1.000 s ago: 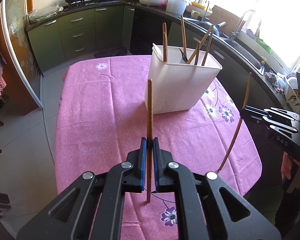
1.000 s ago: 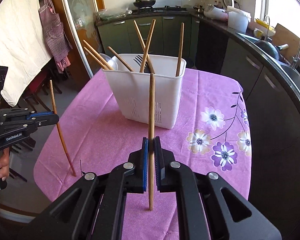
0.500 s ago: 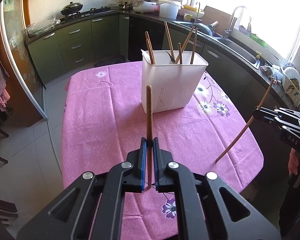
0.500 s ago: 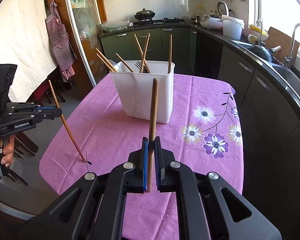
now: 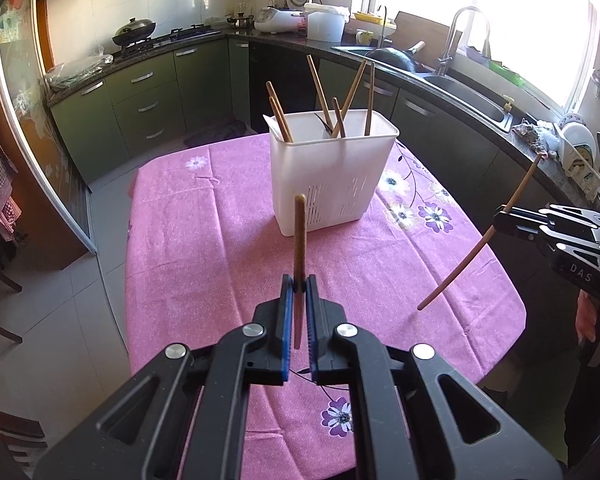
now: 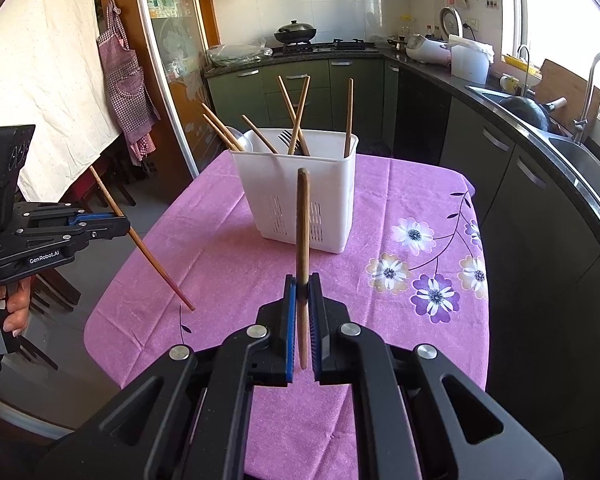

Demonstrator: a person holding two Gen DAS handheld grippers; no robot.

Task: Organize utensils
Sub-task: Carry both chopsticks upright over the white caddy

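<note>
A white plastic utensil caddy (image 5: 332, 176) stands on the pink table and holds several wooden chopsticks (image 5: 320, 92) and a fork. It also shows in the right wrist view (image 6: 300, 196), fork (image 6: 287, 138) included. My left gripper (image 5: 299, 284) is shut on a wooden chopstick (image 5: 299, 240), held upright above the table, short of the caddy. My right gripper (image 6: 302, 285) is shut on another wooden chopstick (image 6: 303, 232), also upright. Each gripper shows in the other's view, the right (image 5: 500, 220) and the left (image 6: 122, 226), with its chopstick slanting down.
The table wears a pink flowered cloth (image 5: 204, 240). Dark green cabinets (image 5: 148, 104) and a counter with a sink (image 5: 468, 92) wrap the room. A wok (image 6: 295, 32) sits on the stove. An apron (image 6: 126, 80) hangs at left.
Both grippers have risen and drawn back from the caddy, each still holding its chopstick. The chopstick tips have lifted off the cloth and now slant more.
</note>
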